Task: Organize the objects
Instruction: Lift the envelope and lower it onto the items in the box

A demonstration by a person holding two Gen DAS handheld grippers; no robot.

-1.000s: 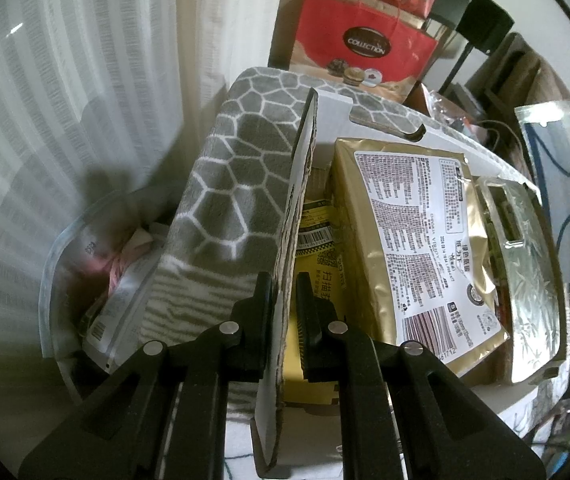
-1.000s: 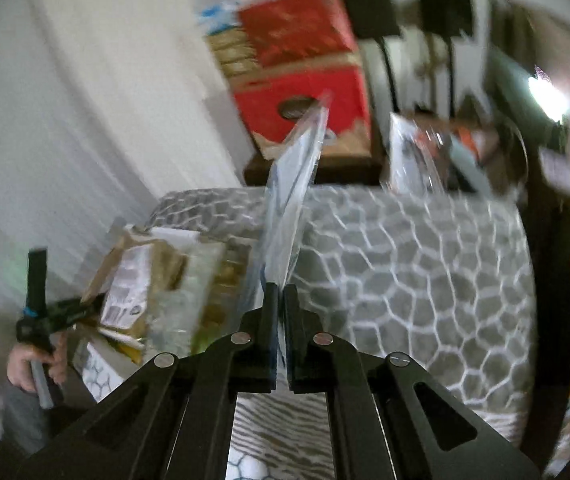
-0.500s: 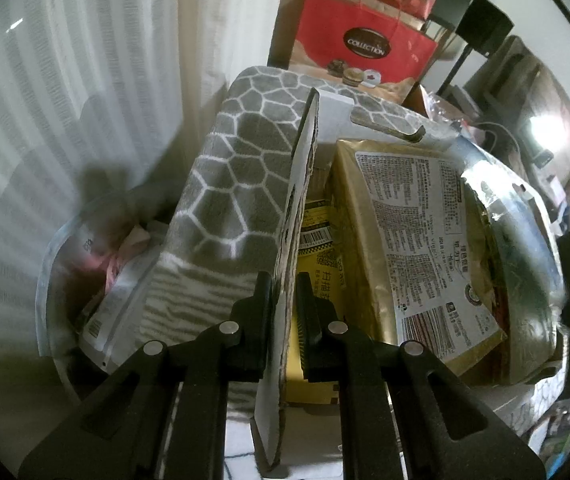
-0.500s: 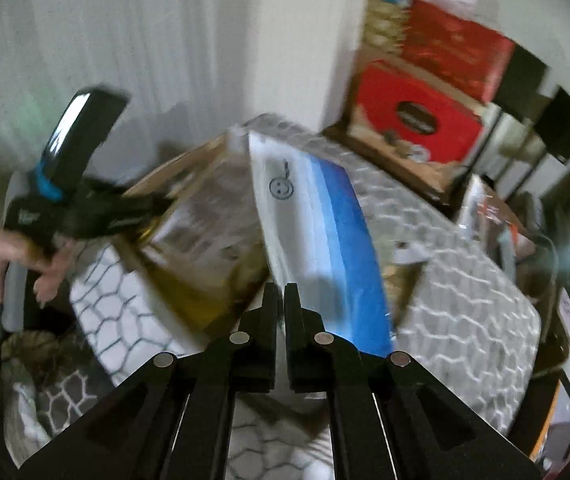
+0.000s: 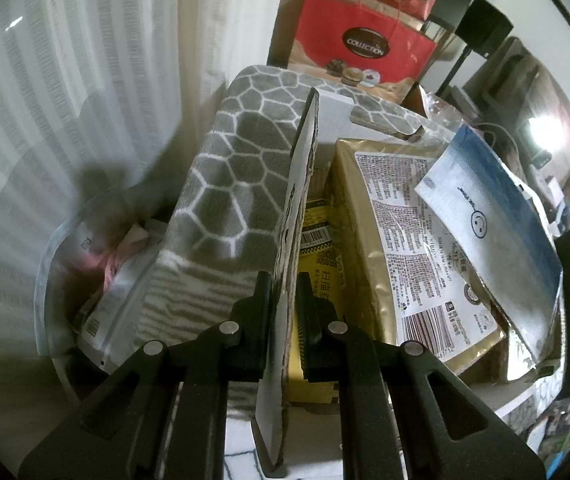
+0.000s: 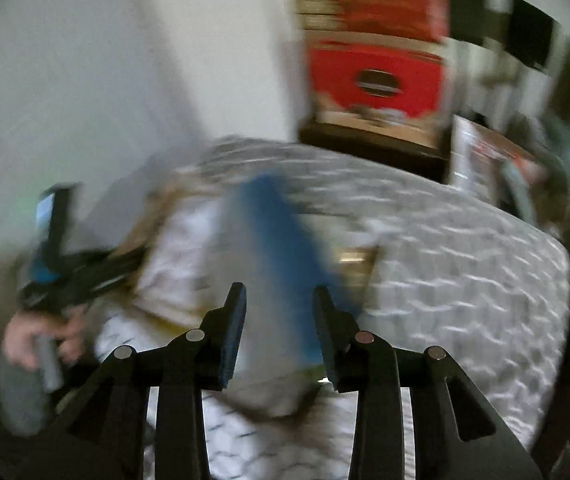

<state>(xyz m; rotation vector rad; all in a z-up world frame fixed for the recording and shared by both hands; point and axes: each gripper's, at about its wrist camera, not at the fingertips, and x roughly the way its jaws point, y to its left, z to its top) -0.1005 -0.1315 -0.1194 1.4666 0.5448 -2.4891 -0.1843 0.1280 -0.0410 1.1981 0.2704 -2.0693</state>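
My left gripper (image 5: 285, 280) is shut on the upright flap (image 5: 301, 200) of a cardboard box (image 5: 337, 108) and holds it steady. Inside the box stand a gold packet (image 5: 369, 216) and a yellow carton (image 5: 321, 280). A blue and white pouch (image 5: 497, 216) leans on the gold packet. The right wrist view is blurred. In it my right gripper (image 6: 279, 292) has its jaws opening, and the pouch (image 6: 281, 248) lies loose between them, untouched by the pads. A hand (image 6: 29, 336) with the left gripper shows at the left.
The box rests on a grey honeycomb-patterned blanket (image 5: 237, 184). A clear plastic bag (image 5: 101, 280) of packets lies left of it by a white curtain (image 5: 65, 80). A red gift bag (image 5: 365, 48) stands behind. Clutter fills the right side.
The right gripper carried the blue and white pouch over the box and onto the gold packet, then its jaws parted. The left gripper and the flap have not moved.
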